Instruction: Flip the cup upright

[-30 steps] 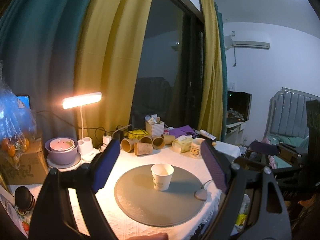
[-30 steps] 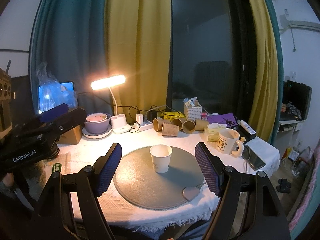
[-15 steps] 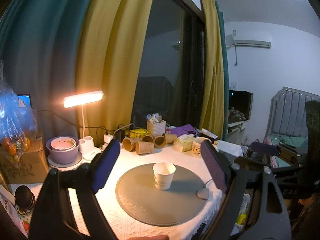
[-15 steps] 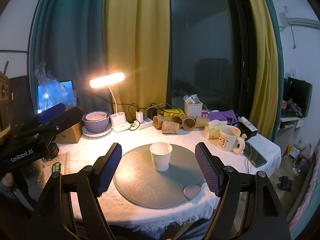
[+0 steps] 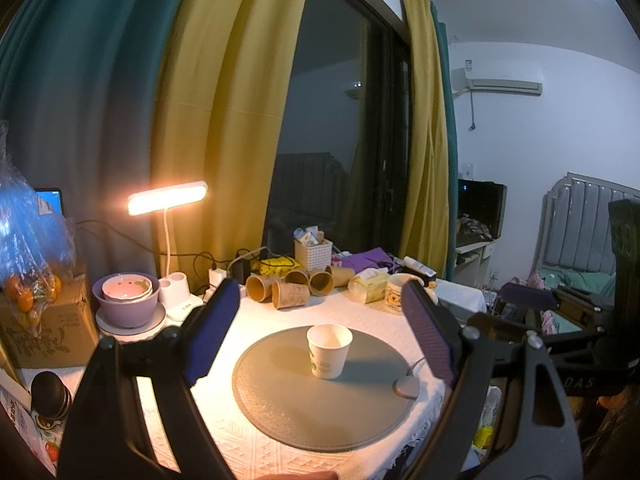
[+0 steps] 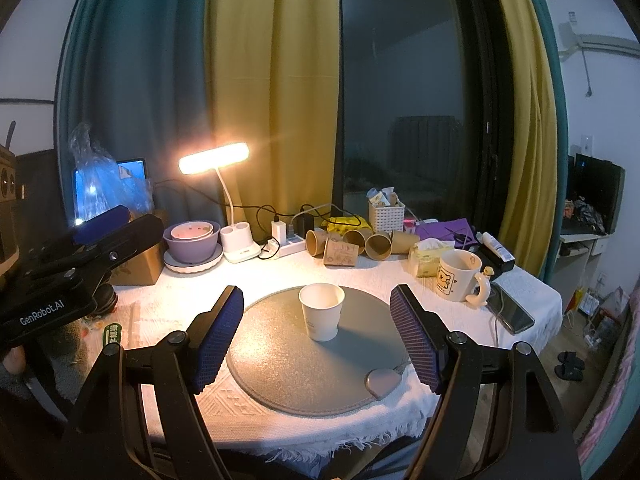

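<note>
Lamplit cluttered surface (image 6: 400,280): white paper cup (image 6: 322,311) stands upright, mouth up, mid grey round mat (image 6: 280,360). Left claw (image 5: 320,332) and right claw (image 6: 316,336) both spread wide, empty, well short of cup. Flip apparently done; best retreat straight back, avoid nudging cup.

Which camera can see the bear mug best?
The right wrist view. There the bear mug stands in full sight, with its bear picture, open top and handle all showing. In the left wrist view the mug sits farther back, and a finger of the left tongs covers its right side.
</note>
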